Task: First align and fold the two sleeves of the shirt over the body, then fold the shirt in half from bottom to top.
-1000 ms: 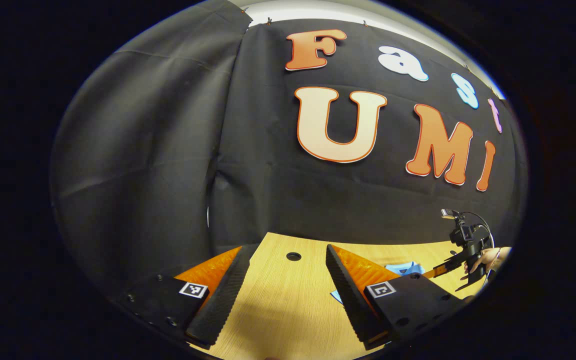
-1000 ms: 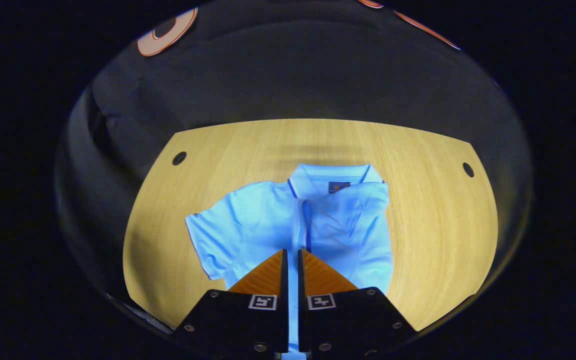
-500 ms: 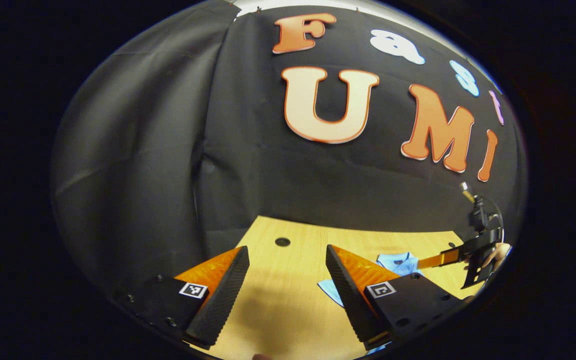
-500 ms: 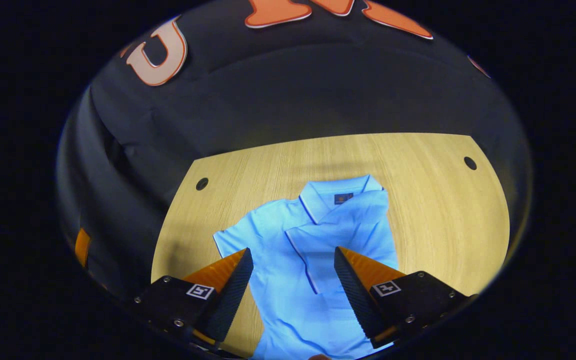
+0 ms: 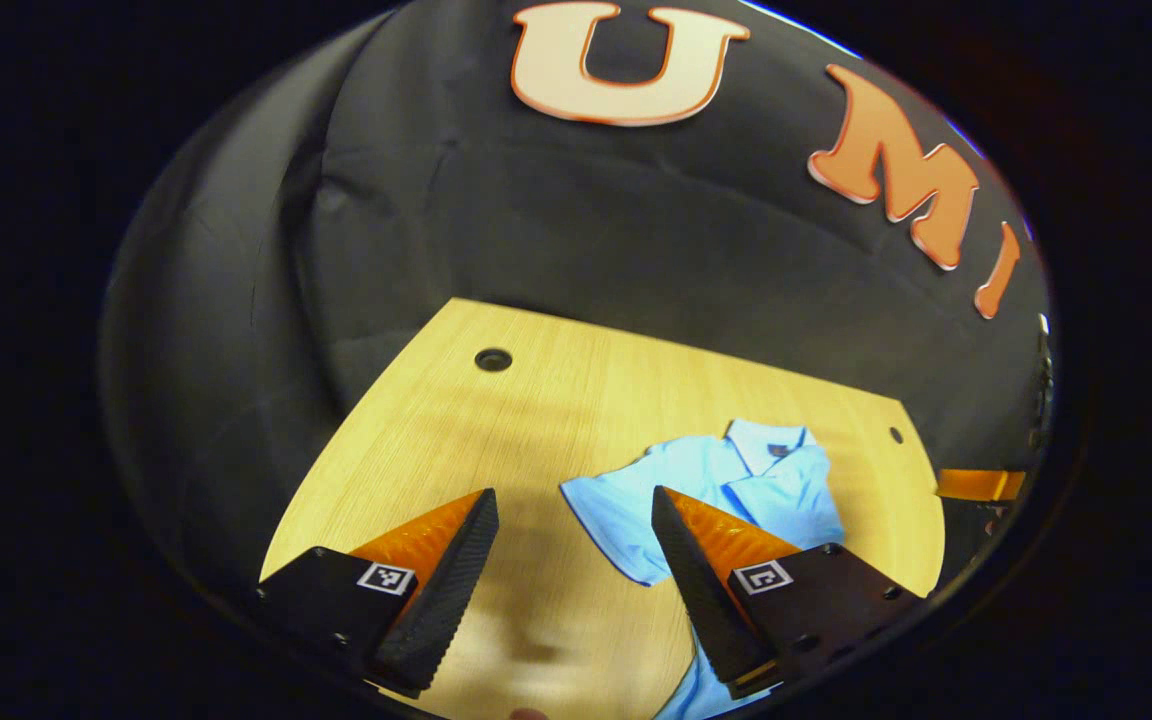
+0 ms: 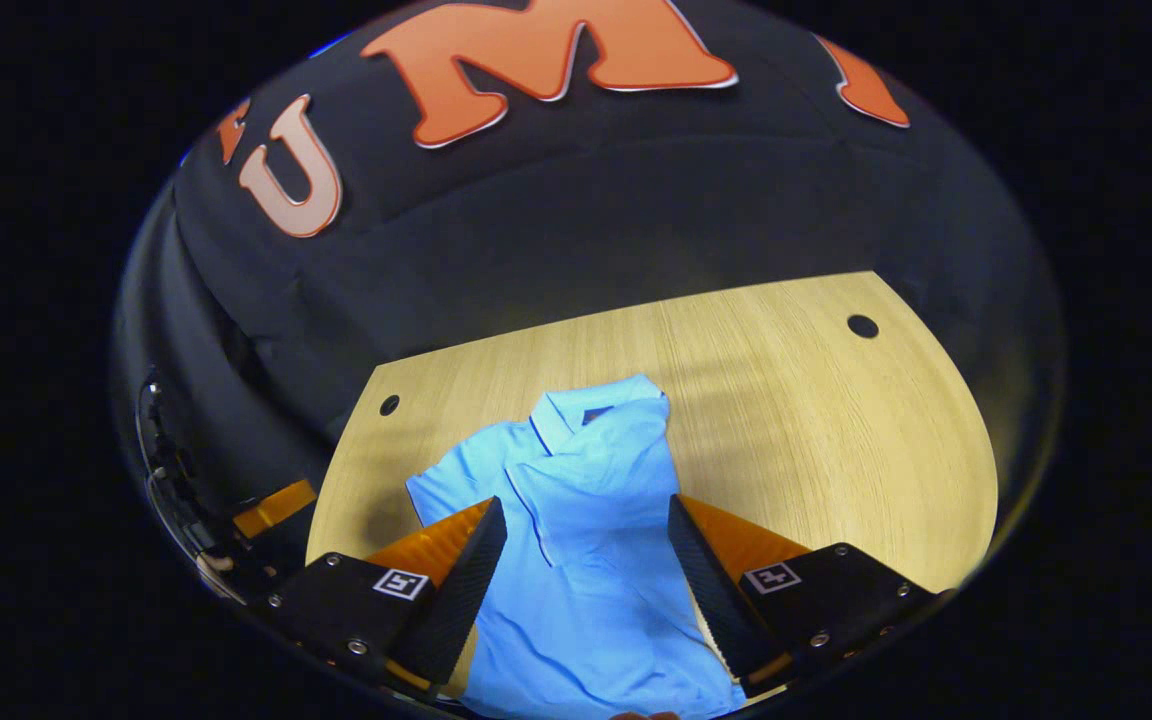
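A light blue polo shirt (image 6: 586, 560) lies flat on the wooden table (image 6: 816, 420), collar toward the far wall. One sleeve (image 6: 601, 475) lies folded over the body; the other sleeve (image 6: 441, 485) still spreads out to the side. My right gripper (image 6: 585, 502) hovers open above the shirt's middle with nothing between its fingers. In the left gripper view the shirt (image 5: 746, 480) lies ahead to the right, its spread sleeve (image 5: 606, 515) reaching toward my open left gripper (image 5: 572, 495), which holds nothing.
The tabletop has small round holes near its corners (image 5: 493, 359) (image 6: 862, 326). Black cloth walls close in behind and beside the table. A finger of the other gripper (image 5: 976, 485) shows at the right edge, and the left gripper (image 6: 276, 505) shows at the table's left.
My right gripper, shut low over the shirt a second ago, has opened and drawn back. The left gripper has tilted down and turned toward the shirt, still open.
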Demonstrator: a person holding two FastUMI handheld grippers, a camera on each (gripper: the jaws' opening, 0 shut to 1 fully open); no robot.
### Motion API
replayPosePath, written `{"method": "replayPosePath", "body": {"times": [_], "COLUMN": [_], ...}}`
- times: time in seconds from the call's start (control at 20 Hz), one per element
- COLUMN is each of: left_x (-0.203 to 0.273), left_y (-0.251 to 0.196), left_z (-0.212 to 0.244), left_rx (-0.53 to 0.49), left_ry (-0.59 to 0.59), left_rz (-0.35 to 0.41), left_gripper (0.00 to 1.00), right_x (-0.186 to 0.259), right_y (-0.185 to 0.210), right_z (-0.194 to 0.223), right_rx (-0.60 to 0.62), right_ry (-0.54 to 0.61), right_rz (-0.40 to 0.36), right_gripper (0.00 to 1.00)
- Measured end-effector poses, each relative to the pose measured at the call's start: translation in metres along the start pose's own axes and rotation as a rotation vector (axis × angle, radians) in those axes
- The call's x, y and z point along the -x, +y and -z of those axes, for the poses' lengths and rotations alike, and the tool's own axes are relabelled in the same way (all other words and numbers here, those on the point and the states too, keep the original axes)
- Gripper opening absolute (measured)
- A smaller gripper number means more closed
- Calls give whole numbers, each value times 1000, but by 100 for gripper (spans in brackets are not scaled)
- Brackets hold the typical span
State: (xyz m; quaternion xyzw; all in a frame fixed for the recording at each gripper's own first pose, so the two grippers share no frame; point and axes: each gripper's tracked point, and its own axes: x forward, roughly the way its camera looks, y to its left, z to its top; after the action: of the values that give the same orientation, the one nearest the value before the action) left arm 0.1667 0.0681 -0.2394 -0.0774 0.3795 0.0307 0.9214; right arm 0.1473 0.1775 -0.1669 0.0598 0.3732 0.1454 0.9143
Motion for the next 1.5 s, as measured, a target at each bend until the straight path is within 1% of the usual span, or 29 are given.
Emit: {"method": "replayPosePath", "body": {"times": [0.15,0.25,0.35,0.45,0.5,0.6,0.85,1.0,1.1,1.25,1.3,1.35,1.4,1.45,1.5], "left_x": [-32,-54,-74,-89,-94,-103,-119,-124,-127,-130,-134,-136,-140,-138,-137], "left_y": [-16,-31,-38,-36,-32,-33,-27,-29,-26,-33,-37,-41,-47,-51,-53], "left_z": [7,24,42,56,63,72,86,93,97,92,90,90,89,87,87], "left_rx": [-5,33,88,105,97,85,87,92,93,64,61,59,50,40,23], "left_ry": [89,169,250,307,336,376,427,443,452,440,423,411,404,397,401], "left_rz": [6,24,18,-15,-43,-68,-148,-164,-186,-173,-171,-171,-157,-156,-162], "left_gripper": [100,100,100,100,100,100,100,100,100,96,91,69,57,36,24], "right_x": [12,22,33,42,45,49,52,50,47,44,43,42,44,45,45], "right_y": [-42,-77,-113,-140,-153,-172,-201,-211,-214,-218,-220,-219,-217,-215,-214], "right_z": [12,19,19,22,26,33,42,42,41,44,46,46,45,44,43], "right_rx": [-91,-112,-128,-155,-170,-189,-212,-213,-234,-254,-254,-256,-259,-260,-257], "right_ry": [16,9,-3,-9,-8,-1,15,23,24,29,29,33,34,30,30], "right_rz": [8,47,89,111,123,139,155,165,163,164,170,170,163,154,150], "right_gripper": [98,99,99,99,99,99,99,99,99,98,99,99,99,99,99]}}
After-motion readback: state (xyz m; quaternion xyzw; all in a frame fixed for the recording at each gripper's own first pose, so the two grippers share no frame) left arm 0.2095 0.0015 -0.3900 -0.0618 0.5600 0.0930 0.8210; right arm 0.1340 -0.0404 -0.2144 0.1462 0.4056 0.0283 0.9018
